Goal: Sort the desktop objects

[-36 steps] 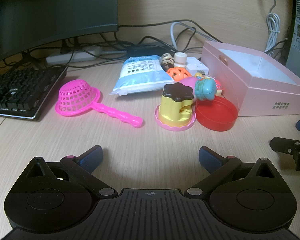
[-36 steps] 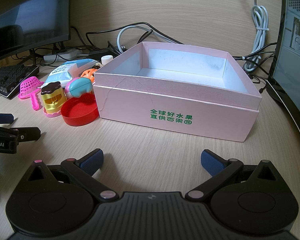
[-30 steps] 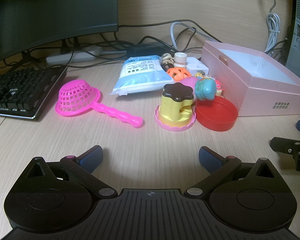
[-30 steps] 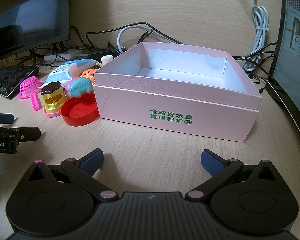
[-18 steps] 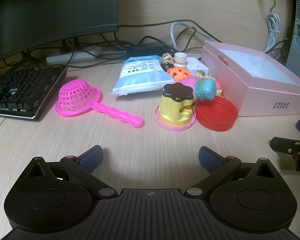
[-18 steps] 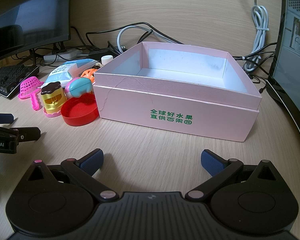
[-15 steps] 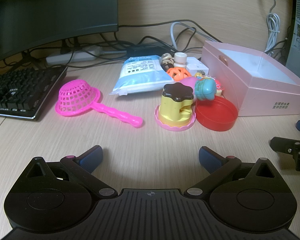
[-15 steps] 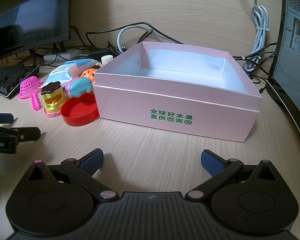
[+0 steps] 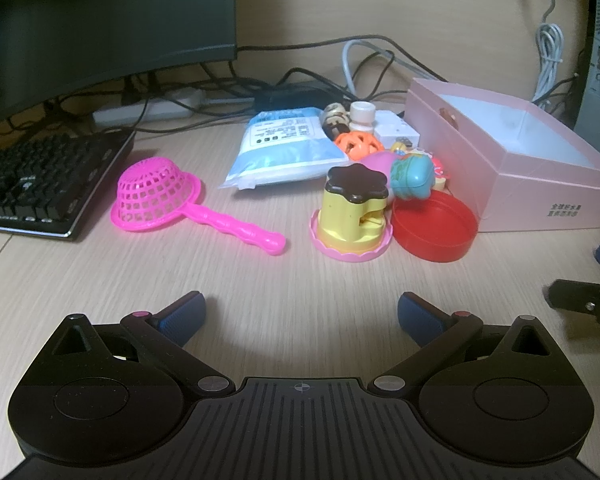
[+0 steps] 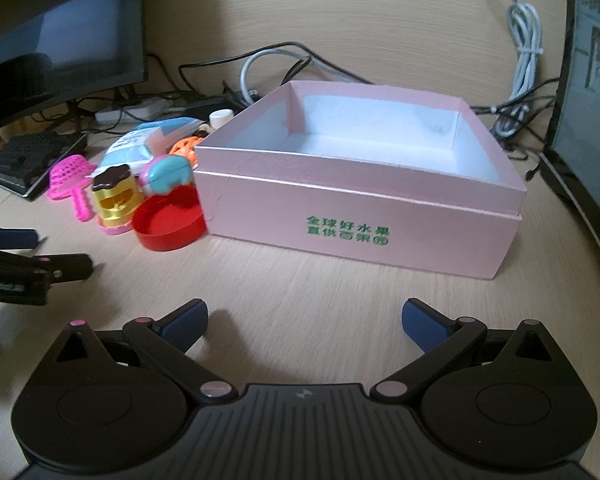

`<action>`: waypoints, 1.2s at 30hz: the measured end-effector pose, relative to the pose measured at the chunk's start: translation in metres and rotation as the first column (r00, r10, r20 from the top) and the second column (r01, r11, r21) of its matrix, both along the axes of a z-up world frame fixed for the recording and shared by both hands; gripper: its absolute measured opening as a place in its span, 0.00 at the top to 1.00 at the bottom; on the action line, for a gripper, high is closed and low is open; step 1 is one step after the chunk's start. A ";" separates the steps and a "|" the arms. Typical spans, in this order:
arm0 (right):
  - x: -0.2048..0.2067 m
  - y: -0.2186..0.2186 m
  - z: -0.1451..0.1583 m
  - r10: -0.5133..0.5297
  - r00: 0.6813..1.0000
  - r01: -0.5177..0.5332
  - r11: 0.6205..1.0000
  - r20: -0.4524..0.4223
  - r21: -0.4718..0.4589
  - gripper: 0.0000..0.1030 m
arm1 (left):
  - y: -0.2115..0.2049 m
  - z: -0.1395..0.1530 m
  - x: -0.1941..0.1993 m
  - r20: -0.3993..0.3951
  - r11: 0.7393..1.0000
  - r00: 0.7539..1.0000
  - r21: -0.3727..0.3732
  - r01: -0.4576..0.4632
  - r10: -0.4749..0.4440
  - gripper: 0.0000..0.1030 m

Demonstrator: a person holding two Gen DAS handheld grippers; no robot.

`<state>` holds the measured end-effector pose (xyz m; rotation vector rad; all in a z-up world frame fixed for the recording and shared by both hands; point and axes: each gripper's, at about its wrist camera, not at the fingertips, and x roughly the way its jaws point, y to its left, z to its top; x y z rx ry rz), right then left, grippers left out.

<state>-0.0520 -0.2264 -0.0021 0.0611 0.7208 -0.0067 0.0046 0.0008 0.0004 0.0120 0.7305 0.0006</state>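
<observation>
A pink open box point(image 10: 364, 200) stands on the desk, empty inside; it also shows at the right of the left wrist view point(image 9: 512, 160). Left of it lies a heap: a red lid point(image 9: 434, 232), a yellow toy with a brown top point(image 9: 354, 212), a teal toy point(image 9: 412, 176), an orange ball point(image 9: 358, 144), a blue-white packet point(image 9: 284, 148) and a pink strainer point(image 9: 160, 196). My left gripper point(image 9: 302, 316) is open and empty, low over the desk in front of the heap. My right gripper point(image 10: 304, 322) is open and empty in front of the box.
A black keyboard point(image 9: 36, 176) lies at the left, under a monitor point(image 9: 100, 16). Cables and a power strip point(image 9: 148, 110) run along the back. A second screen point(image 10: 588, 92) stands right of the box. The right gripper's fingers point(image 9: 580, 300) show at the left view's right edge.
The right wrist view has shifted a little: the box and heap now sit further right and slightly blurred. The left gripper has not moved. Both jaws stay open.
</observation>
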 end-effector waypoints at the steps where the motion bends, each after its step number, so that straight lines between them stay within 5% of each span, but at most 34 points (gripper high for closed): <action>1: -0.002 -0.001 0.001 -0.009 1.000 0.009 1.000 -0.004 0.012 0.00 | -0.001 0.000 0.001 -0.003 1.000 1.000 0.002 0.000 0.000 0.00; 8: -0.004 0.011 0.002 -0.048 0.997 0.045 0.998 -0.061 -0.050 0.00 | -0.002 0.006 0.006 -0.028 1.000 1.000 0.004 0.005 -0.005 0.00; 18: -0.007 0.018 0.003 0.004 0.998 -0.007 0.998 -0.058 -0.062 0.00 | -0.024 0.030 0.045 0.053 0.999 0.997 -0.002 0.053 -0.053 0.01; 21: -0.010 0.034 0.010 0.048 0.999 -0.049 0.991 -0.017 -0.122 0.00 | -0.034 0.032 0.059 0.057 0.996 0.995 0.030 0.084 -0.086 0.23; 24: -0.010 0.053 0.019 0.137 0.989 -0.126 0.972 0.045 -0.198 0.00 | -0.031 0.034 0.061 0.041 0.994 0.993 -0.015 0.110 -0.110 0.45; 25: -0.008 0.060 0.022 0.170 0.984 -0.153 0.964 0.059 -0.219 0.04 | -0.028 0.035 0.057 0.038 0.994 0.994 -0.019 0.104 -0.104 0.57; 30: 0.019 0.093 0.026 0.330 0.944 -0.317 0.920 0.019 -0.232 0.50 | -0.005 0.037 0.030 0.011 0.995 0.996 -0.045 0.086 -0.086 0.59; 36: 0.059 0.116 0.019 0.350 0.937 -0.342 0.924 0.013 -0.171 0.52 | 0.030 0.043 -0.016 -0.044 0.994 0.998 -0.104 0.031 -0.036 0.58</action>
